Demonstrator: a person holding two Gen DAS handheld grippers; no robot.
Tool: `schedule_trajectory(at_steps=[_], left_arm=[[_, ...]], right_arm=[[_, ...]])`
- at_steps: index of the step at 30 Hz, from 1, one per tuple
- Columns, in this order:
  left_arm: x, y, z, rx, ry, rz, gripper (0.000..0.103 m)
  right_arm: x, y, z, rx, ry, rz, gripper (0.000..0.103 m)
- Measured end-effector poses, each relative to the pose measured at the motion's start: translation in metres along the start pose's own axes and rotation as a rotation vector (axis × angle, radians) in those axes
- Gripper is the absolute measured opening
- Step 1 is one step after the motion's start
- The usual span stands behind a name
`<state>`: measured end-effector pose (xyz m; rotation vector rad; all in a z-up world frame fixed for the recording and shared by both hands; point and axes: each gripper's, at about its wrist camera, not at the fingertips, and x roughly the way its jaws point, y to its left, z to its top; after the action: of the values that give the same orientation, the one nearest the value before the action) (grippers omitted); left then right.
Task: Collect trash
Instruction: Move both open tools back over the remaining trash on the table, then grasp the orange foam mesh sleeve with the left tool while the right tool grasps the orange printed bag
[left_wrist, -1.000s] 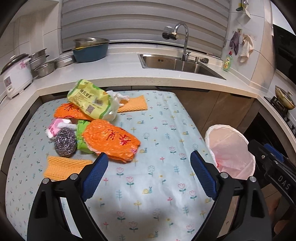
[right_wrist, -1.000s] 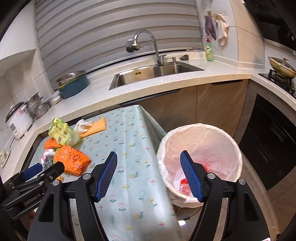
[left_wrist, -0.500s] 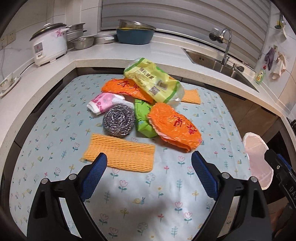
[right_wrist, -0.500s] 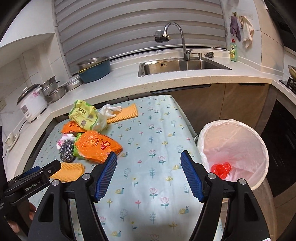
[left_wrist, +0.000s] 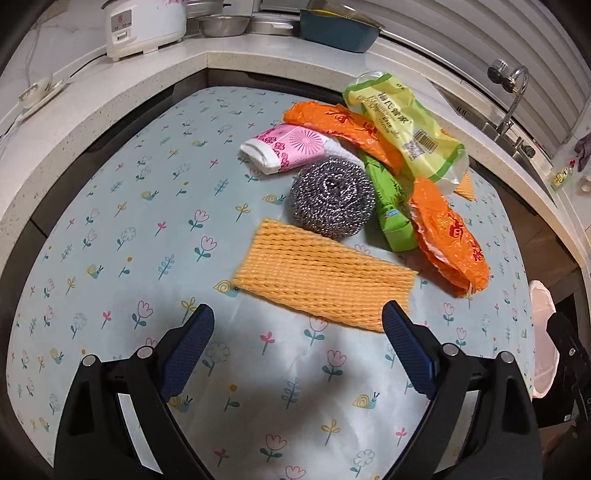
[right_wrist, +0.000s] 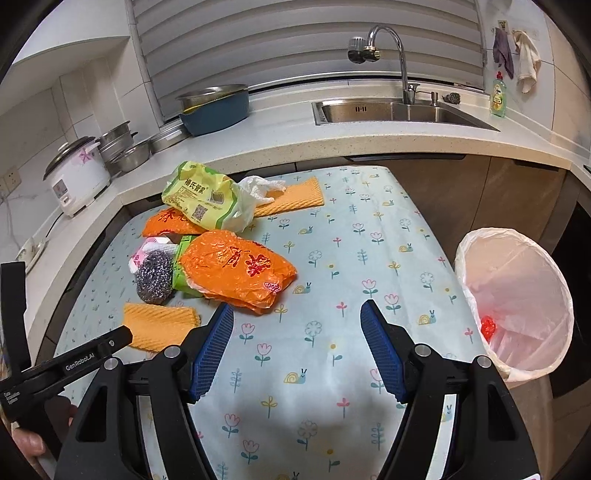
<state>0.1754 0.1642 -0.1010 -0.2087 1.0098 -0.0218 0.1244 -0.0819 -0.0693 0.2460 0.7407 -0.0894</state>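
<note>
Now both claws hang over the flowered tablecloth (left_wrist: 122, 206), spread wide, holding nothing. Left claw (left_wrist: 298, 332): the yellow foam net (left_wrist: 325, 282) lies flat just ahead of its fingertips, and beyond that the steel scourer (left_wrist: 332, 201), touching the net's far edge. Right claw (right_wrist: 296, 321): an orange bag (right_wrist: 236, 275) sits just past its left finger; the lined bin (right_wrist: 517, 306) stands off to its right, below the cloth's edge.

Likely step: left claw takes the net. Judgement: it is thin and limp, so come in low, straddle the near edge, pinch a fold. Keep short of the scourer, or it may get dragged along.
</note>
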Motion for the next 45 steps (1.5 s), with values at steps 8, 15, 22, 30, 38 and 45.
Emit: schedule_trajectory(at_steps=[8, 15, 22, 30, 38, 45], left_arm=[[0.026, 0.005, 0.007, -0.027, 0.058, -0.044, 0.078], [0.04, -0.007, 0.017, -0.002, 0.071, -0.087, 0.052], [0.052, -0.02, 0.028, 0.05, 0.058, -0.094, 0.028], [0.051, -0.033, 0.038, 0.11, 0.01, -0.097, 0.012], [0.039, -0.053, 0.04, 0.151, -0.035, -0.098, 0.009], [0.015, -0.074, 0.036, 0.187, -0.073, -0.119, 0.009]], right_arm=[[0.03, 0.017, 0.003, -0.018, 0.038, 0.01, 0.069], [0.059, 0.023, 0.014, -0.016, 0.056, 0.019, 0.069], [0.089, 0.021, 0.022, 0.02, 0.086, 0.031, 0.069], [0.118, 0.017, 0.017, 0.064, 0.14, 0.063, 0.06], [0.109, 0.015, 0.02, 0.07, 0.117, 0.092, 0.026], [0.074, 0.002, 0.029, 0.075, 0.035, 0.089, 0.013]])
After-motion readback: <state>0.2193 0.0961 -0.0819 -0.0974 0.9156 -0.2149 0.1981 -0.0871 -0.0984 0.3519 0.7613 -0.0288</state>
